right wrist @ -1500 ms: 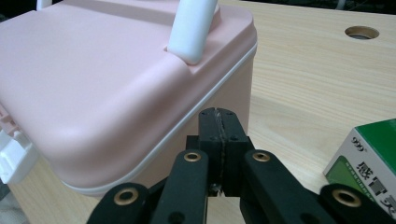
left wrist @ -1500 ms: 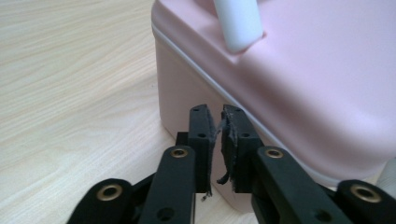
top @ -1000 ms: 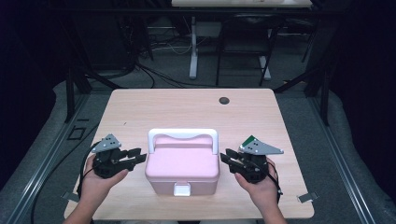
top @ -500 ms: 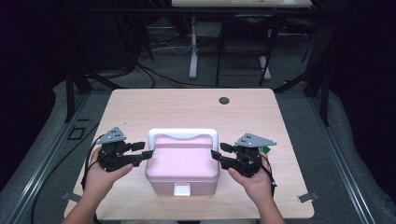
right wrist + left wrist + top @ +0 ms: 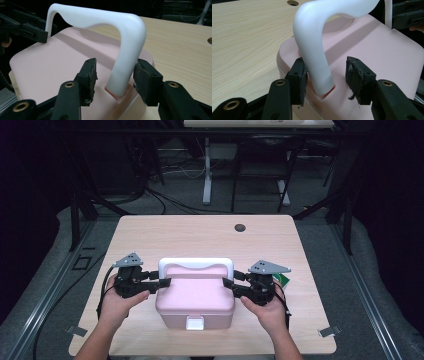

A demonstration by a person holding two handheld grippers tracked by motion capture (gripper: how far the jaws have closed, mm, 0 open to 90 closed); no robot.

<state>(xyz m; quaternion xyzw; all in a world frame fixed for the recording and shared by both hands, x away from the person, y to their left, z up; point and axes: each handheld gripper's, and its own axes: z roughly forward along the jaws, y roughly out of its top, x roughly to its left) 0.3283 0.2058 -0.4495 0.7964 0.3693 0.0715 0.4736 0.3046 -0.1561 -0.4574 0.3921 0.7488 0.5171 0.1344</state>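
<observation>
The left gripper (image 5: 162, 283), at nine o'clock of the pink box (image 5: 195, 300) near the table's (image 5: 200, 235) front edge, stands spread around the foot of the white handle (image 5: 196, 264). At three o'clock the right gripper (image 5: 227, 285) is spread the same way. If one closes first, the raised handle may well swing or the box skid sideways.

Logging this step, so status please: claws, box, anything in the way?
Left claw open around handle's left leg. Right claw open around right leg. Pink box closed, white handle upright. Nothing in the way.
</observation>
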